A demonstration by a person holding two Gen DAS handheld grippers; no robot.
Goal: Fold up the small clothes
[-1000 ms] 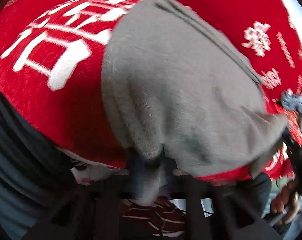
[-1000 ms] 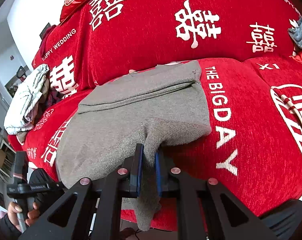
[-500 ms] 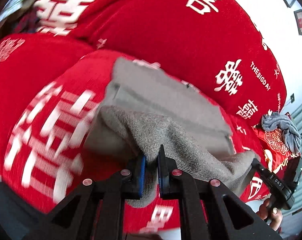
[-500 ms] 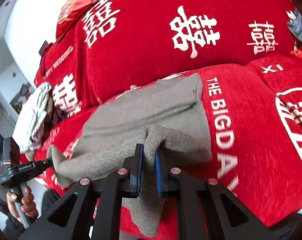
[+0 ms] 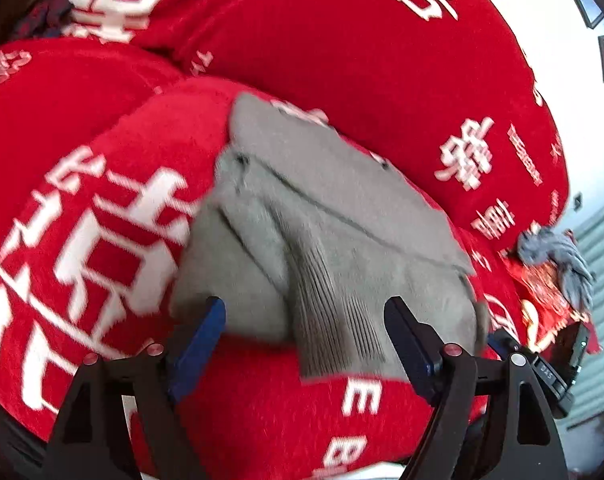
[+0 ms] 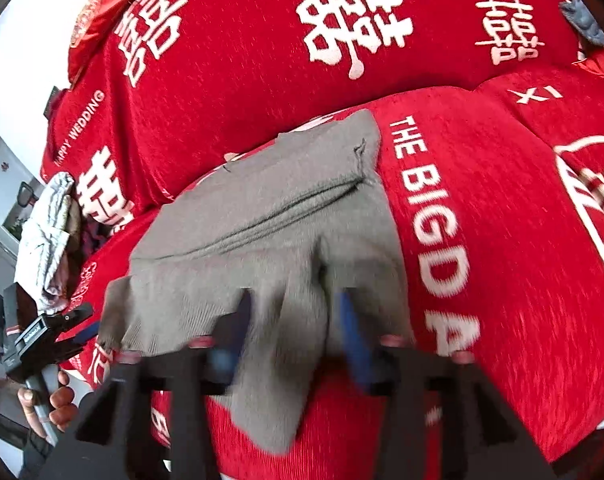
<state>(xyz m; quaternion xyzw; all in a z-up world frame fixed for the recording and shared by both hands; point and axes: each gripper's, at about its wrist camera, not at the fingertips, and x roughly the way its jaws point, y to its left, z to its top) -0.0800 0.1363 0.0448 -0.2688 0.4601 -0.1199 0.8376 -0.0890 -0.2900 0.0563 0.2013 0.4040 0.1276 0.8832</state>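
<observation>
Grey garment (image 5: 342, 240) lies between both opening grippers' jaws, unpinched.

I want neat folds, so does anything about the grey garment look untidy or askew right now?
Yes: the grey garment lies bunched on the red cover, and its near edge hangs over the front, rumpled, not squared.

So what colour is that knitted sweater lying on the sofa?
Plain grey knitted sweater, clearest in the right wrist view.

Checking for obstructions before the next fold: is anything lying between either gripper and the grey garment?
Nothing visible. The grey garment lies bare on the red cover, directly ahead of the opening left gripper and right gripper.
</observation>
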